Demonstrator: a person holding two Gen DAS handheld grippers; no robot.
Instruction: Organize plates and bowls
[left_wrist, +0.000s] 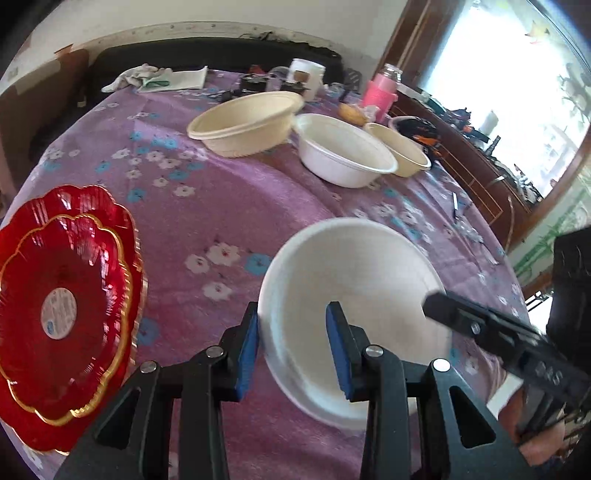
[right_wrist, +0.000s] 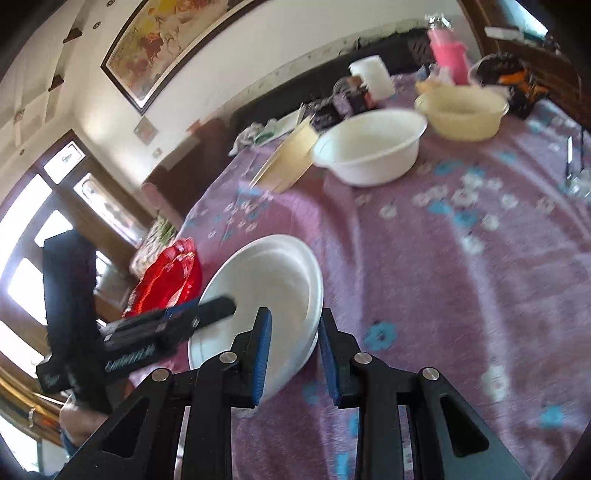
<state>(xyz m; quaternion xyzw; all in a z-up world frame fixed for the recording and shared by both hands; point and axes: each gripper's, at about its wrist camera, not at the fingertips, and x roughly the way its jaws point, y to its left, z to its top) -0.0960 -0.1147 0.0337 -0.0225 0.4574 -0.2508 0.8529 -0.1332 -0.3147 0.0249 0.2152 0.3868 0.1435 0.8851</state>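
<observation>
At the near edge of the purple floral tablecloth (left_wrist: 229, 206), a white bowl (left_wrist: 354, 295) is being straddled at its rim by both claws: left gripper (left_wrist: 291, 350) partly open, not visibly pinching; right gripper (right_wrist: 293, 354) narrowed around the rim, contact unclear. Red plates (left_wrist: 62, 314) are sitting stacked just left. Three bowls (left_wrist: 343, 151) are crowding the far side beside a pink bottle (left_wrist: 380, 92).

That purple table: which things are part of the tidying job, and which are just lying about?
Part of the job: near white bowl, red plates, big cream bowl, far white bowl, small cream bowl.
Lying about: pink bottle, white cup, cloth.
</observation>
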